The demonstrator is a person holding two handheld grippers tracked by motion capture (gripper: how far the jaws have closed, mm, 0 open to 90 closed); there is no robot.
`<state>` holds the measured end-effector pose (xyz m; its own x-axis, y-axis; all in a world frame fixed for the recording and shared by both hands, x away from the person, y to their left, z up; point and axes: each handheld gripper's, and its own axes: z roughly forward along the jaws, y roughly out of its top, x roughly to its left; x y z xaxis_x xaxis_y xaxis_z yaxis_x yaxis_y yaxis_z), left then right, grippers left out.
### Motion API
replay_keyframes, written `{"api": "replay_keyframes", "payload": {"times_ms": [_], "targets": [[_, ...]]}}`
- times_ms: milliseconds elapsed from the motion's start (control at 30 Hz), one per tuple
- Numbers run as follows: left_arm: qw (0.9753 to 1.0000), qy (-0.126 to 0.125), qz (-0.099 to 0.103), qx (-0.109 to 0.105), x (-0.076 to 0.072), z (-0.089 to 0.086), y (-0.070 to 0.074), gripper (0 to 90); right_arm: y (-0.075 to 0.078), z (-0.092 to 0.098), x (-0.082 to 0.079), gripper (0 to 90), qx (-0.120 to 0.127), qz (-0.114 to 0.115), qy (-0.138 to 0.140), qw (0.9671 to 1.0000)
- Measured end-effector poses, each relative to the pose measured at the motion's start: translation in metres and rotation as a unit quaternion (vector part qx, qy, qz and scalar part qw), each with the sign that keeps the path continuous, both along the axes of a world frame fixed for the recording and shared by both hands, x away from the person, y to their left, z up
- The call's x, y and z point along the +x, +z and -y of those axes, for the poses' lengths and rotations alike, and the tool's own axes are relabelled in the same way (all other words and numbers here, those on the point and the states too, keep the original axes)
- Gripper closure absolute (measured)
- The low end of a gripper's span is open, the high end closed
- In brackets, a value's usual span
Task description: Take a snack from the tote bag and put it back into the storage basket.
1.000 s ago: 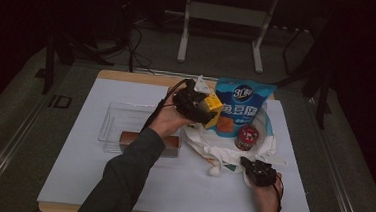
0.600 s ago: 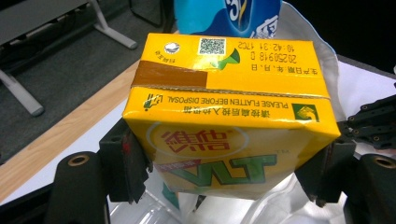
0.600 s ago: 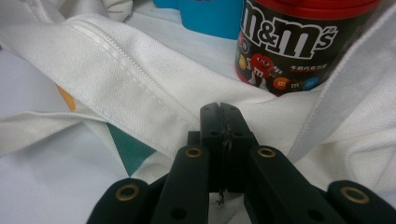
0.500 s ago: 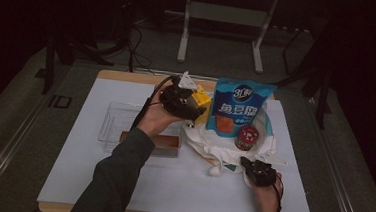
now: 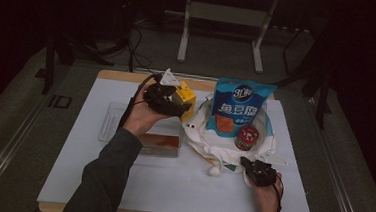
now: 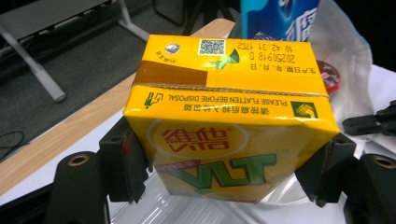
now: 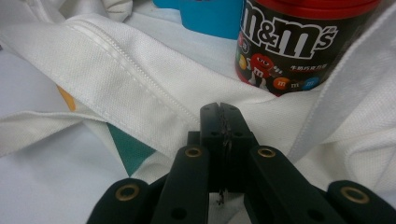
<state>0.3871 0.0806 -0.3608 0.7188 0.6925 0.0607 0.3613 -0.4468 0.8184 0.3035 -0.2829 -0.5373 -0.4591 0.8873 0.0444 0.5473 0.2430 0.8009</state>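
Left gripper [image 5: 178, 103] clamps the yellow drink carton [image 6: 229, 116] at frame centre; the right gripper [image 7: 223, 122], jaws together, pins the white bag [image 7: 140, 98]. Squeezing gently would avoid crushing.

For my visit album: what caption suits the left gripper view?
Left gripper clamps a yellow drink carton between its black jaws, above the table's edge.

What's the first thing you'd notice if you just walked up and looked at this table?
A bright yellow drink carton clamped in the left hand-held gripper, lifted over the table's far left side. Next, a tall blue snack bag and a red-lidded M&M's tub sitting in a white cloth bag, whose edge the right hand-held gripper pinches.
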Motion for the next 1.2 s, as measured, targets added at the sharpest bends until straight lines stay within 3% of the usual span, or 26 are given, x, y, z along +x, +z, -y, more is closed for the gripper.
{"api": "replay_keyframes", "payload": {"times_ms": [767, 1200], "targets": [[0.998, 0.061, -0.011, 0.014, -0.002, -0.051, -0.023, 28.5, 0.0, 0.0, 0.0, 89.3, -0.002, 0.001, 0.0, 1.0], [0.9948, 0.1, -0.012, 0.017, -0.006, -0.074, -0.033, 28.6, 0.0, 0.0, 0.0, 89.2, -0.003, 0.002, 0.0, 1.0]]}}
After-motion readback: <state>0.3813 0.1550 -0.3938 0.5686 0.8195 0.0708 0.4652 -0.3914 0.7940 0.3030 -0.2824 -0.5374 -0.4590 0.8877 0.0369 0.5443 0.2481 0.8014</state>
